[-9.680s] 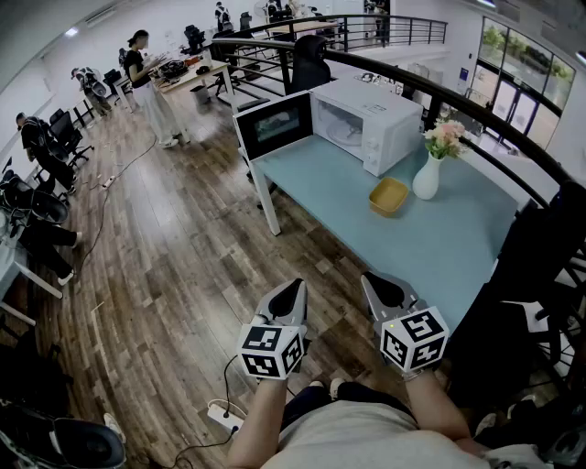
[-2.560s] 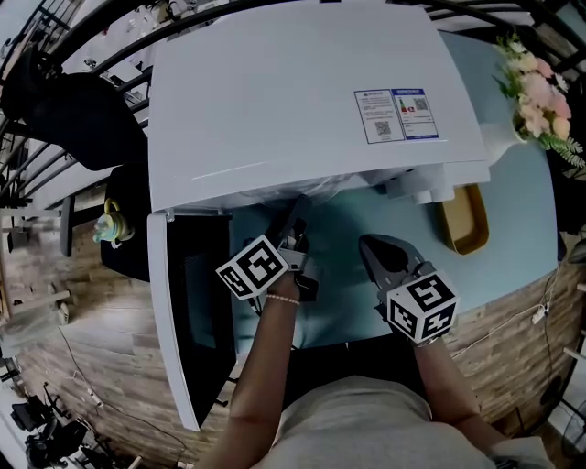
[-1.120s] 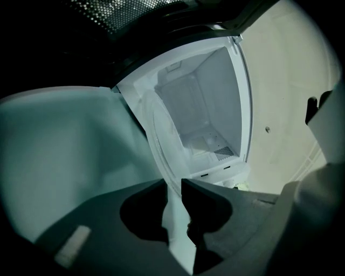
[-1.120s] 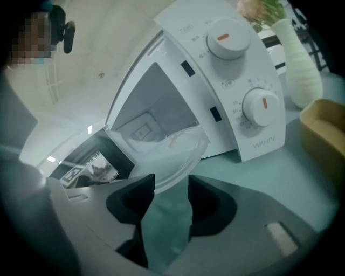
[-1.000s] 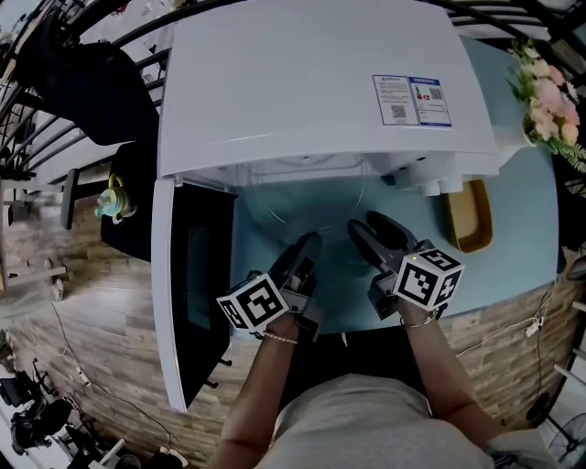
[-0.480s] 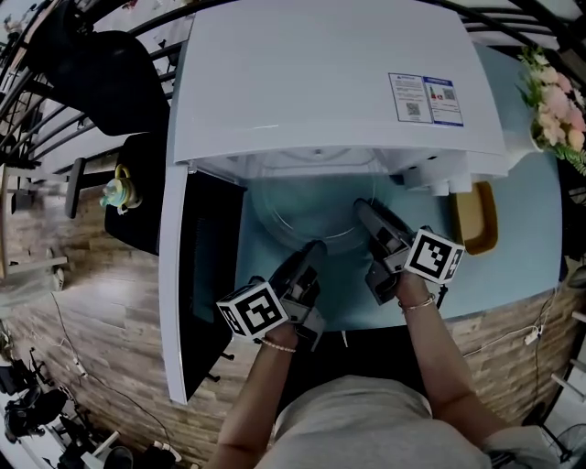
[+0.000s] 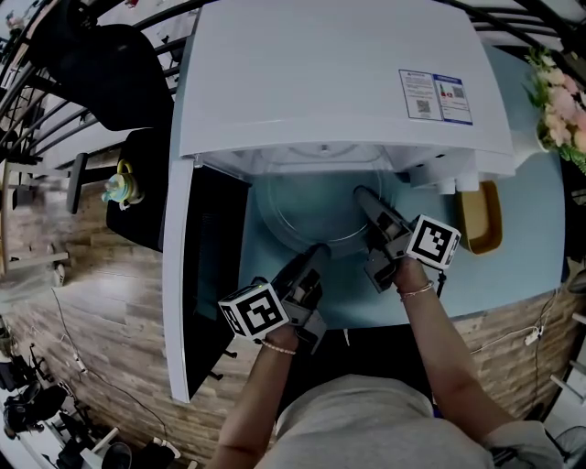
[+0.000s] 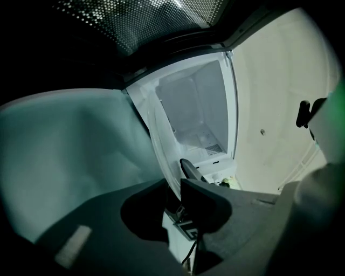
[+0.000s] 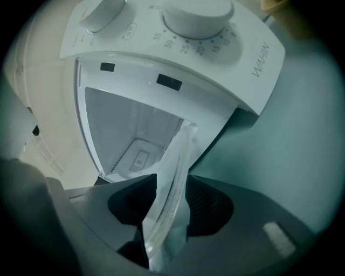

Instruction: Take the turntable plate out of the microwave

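Wooden flooring (image 7: 82, 302) lay to the left of a pale teal counter (image 7: 522, 256), on which a white microwave (image 7: 339, 73) stood with its door (image 7: 206, 275) swung wide to the left. A yellow dish (image 7: 482, 218) sat on the counter just right of the microwave, with pink flowers (image 7: 560, 92) beyond it at the frame's edge.

The clear glass turntable plate (image 7: 311, 206) was at the mouth of the microwave. Most of it showed over the counter in front of the opening, and its far edge was hidden under the microwave's top. Whether it rested on the counter or hung above it could not be told.

The left hand-held gripper (image 7: 317, 252) met the plate at its near rim. In its own view the glass edge ran between the two jaws, which were clenched on it, and the empty white cavity (image 8: 197, 113) showed behind. The right hand-held gripper (image 7: 363, 195) gripped the plate's right rim. In the right gripper view the ribbed glass edge stood upright between the jaws, pinched from both sides, with the microwave's two dials (image 9: 197, 13) above. Both grippers were on the same plate, well apart along its rim.
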